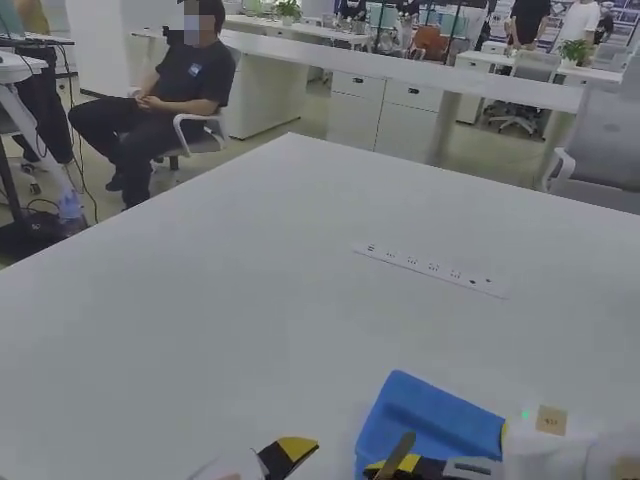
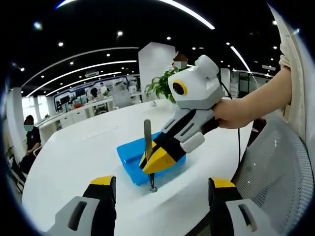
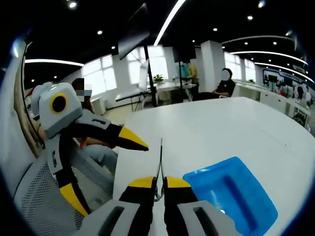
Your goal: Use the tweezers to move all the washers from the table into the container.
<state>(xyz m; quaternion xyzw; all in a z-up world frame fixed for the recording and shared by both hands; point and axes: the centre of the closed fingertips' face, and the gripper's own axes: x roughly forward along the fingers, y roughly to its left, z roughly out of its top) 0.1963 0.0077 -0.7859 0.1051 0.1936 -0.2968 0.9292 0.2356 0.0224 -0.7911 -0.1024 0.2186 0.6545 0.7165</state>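
One tweezers point(image 3: 160, 157) sits squeezed between the right gripper point(image 3: 160, 183) fingers point(image 3: 142, 183), beside one blue container point(image 3: 236, 196); left gripper point(image 2: 161, 181) spreads wide.

- A blue container point(image 1: 435, 420) sits on the white counter point(image 1: 250, 320), at the near edge.
- The tweezers point(image 1: 401, 450) rise from the right gripper point(image 1: 402, 467).
- The left gripper point(image 1: 290, 451) is near them.
- A power strip point(image 1: 430, 268) lies farther back.
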